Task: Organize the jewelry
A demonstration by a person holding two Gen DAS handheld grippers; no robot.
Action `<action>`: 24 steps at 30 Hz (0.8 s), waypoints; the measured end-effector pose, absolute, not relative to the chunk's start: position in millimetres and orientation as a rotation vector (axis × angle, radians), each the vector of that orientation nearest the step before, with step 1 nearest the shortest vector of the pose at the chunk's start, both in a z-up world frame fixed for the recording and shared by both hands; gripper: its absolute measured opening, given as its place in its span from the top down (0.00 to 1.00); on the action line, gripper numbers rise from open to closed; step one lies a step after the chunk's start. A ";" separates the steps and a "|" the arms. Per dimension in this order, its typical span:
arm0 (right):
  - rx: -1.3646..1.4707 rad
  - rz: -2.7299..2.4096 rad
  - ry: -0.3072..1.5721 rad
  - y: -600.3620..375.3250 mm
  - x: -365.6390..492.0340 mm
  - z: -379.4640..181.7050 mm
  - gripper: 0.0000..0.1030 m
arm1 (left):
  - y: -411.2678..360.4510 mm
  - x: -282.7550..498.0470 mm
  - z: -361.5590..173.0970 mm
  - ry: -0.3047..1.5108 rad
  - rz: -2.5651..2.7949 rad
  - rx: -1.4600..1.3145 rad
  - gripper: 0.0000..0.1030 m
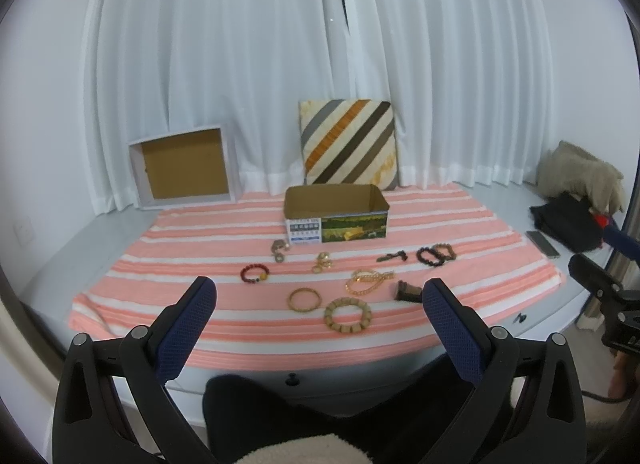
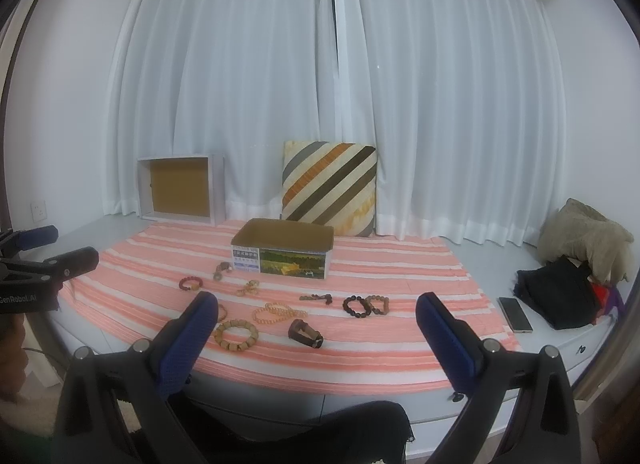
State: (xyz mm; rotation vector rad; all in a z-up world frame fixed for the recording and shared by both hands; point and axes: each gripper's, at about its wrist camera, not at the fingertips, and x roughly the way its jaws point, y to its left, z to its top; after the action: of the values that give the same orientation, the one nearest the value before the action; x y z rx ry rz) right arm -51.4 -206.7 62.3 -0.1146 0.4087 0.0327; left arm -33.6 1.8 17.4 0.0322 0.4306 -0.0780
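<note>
Several bracelets lie on a pink striped cloth (image 1: 224,328) before an open cardboard box (image 1: 336,220), which also shows in the right wrist view (image 2: 284,254). Among them are a red bead bracelet (image 1: 254,274), a thin tan bangle (image 1: 305,299), a chunky wooden bead bracelet (image 1: 347,314) (image 2: 236,334), a gold bead strand (image 1: 368,280) (image 2: 276,313), dark bead bracelets (image 1: 435,254) (image 2: 365,305) and a dark wooden cuff (image 2: 305,333). My left gripper (image 1: 320,296) is open, held back from the cloth's near edge. My right gripper (image 2: 316,310) is open, also short of the cloth.
A striped cushion (image 1: 349,143) and an open white box (image 1: 184,168) lean on the curtain behind. A phone (image 2: 515,314), black clothing (image 2: 556,292) and a beige plush (image 2: 584,236) lie at the right. The left gripper shows at the right wrist view's left edge (image 2: 44,264).
</note>
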 end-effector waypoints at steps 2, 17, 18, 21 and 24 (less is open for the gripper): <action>-0.112 0.033 0.416 -208.1 -49.7 61.7 0.02 | 0.8 -32.1 16.9 0.436 -0.079 0.036 0.00; -0.116 0.004 0.493 -221.8 -5.8 36.7 0.02 | 14.4 27.4 -13.1 0.578 -0.060 -0.024 0.00; -0.117 0.002 0.493 -223.0 -2.0 34.0 0.02 | 16.1 32.0 -15.8 0.581 -0.056 -0.026 0.00; -0.130 -0.015 0.501 -227.2 15.0 22.7 0.02 | 21.6 51.0 -29.9 0.608 -0.051 -0.043 0.00; -0.136 -0.027 0.509 -233.8 35.6 8.4 0.02 | 27.2 74.7 -50.5 0.632 -0.036 -0.045 0.00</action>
State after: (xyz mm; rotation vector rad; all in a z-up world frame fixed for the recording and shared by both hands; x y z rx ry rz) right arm 35.6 -233.8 8.4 -0.1362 0.5092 -0.0270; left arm 74.7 27.2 -50.5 -0.0453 0.6316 -0.0365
